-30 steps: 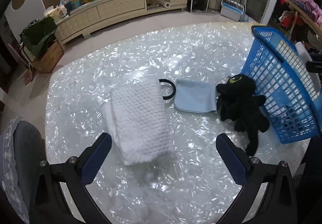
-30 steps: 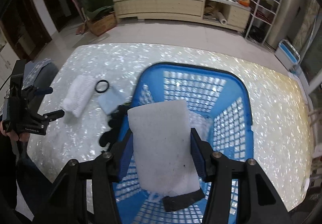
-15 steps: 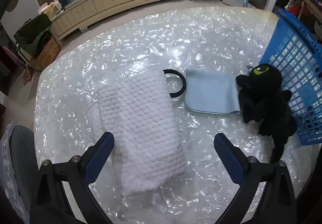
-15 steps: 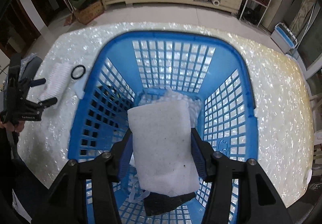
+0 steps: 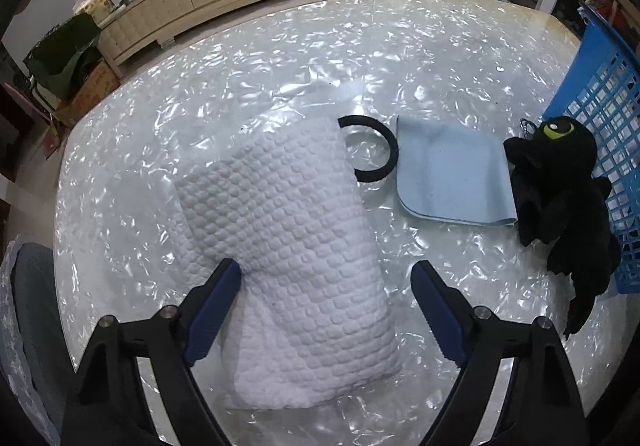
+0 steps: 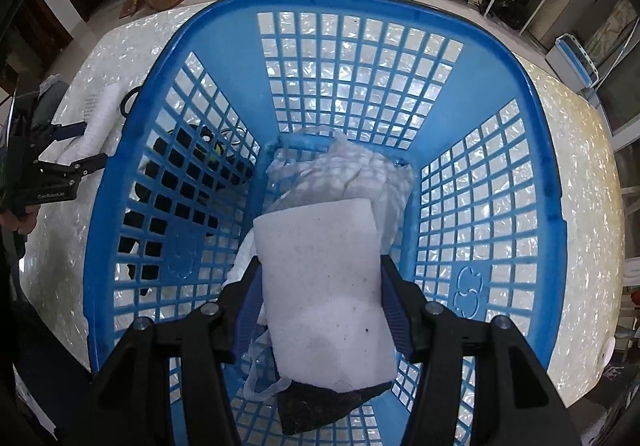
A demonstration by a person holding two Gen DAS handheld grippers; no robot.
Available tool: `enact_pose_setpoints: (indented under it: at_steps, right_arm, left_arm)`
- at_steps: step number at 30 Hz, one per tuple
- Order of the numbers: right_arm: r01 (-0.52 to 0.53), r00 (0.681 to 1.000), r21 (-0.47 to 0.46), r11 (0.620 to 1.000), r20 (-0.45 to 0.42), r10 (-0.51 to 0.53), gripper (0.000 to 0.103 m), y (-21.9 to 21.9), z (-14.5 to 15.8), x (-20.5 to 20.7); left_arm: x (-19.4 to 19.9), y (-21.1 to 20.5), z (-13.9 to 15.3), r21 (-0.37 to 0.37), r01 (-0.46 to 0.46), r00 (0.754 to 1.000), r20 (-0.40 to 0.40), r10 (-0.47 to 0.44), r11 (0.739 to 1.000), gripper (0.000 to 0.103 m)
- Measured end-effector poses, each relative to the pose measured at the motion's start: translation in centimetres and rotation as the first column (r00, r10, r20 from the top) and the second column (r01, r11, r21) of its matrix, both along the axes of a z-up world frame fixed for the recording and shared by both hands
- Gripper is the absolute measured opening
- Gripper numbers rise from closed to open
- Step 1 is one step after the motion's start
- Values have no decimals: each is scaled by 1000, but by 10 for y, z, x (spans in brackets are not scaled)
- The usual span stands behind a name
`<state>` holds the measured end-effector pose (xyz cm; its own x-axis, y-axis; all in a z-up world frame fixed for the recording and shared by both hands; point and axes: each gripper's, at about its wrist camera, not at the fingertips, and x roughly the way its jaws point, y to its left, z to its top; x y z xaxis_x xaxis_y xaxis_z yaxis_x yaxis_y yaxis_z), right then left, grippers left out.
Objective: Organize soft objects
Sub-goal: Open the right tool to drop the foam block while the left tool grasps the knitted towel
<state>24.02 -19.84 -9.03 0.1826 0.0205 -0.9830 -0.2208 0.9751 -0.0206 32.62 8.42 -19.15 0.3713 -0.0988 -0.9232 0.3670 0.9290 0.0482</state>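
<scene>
Pearly table point(image 5: 280, 45), towel point(image 5: 296, 254) now between my left gripper's point(image 5: 326, 286) spread jaws.
My right gripper point(image 6: 320, 286), clamped on the sponge point(image 6: 320, 286), has sunk from above the basket point(image 6: 540, 181) down among its bagged things; release looks next, while left has closed in on the towel.

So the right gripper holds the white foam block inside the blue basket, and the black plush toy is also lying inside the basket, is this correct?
Not quite. The black plush toy is outside the blue basket, on the table against its wall; the left wrist view shows this. The rest is correct: the right gripper holds the white foam block inside the basket.
</scene>
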Motion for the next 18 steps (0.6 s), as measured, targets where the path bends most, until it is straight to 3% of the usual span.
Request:
enact_pose_setpoints:
  at_steps: [5,9,14,18]
  right_arm:
    - [14,1000,-10,1000,-15,-15,54,-9,-7,-1]
    - [22,1000,-6,1000,-7,-22,54,-10,-5,-5]
    - [41,999,10,999,3,-41,69,-15,0,-12]
    - [38,999,35,999,-2,-38,80,-13,4,-16]
  left_arm:
    - [5,4,-1,-17,-29,999,-16,29,999,78]
    - [5,6,-1,-1,-42,999,-3,42,999,63]
    - [7,19,4,-41,-80,997,-5,80,996,56]
    - [3,20,4,-29,-71,997,18,71,997,45]
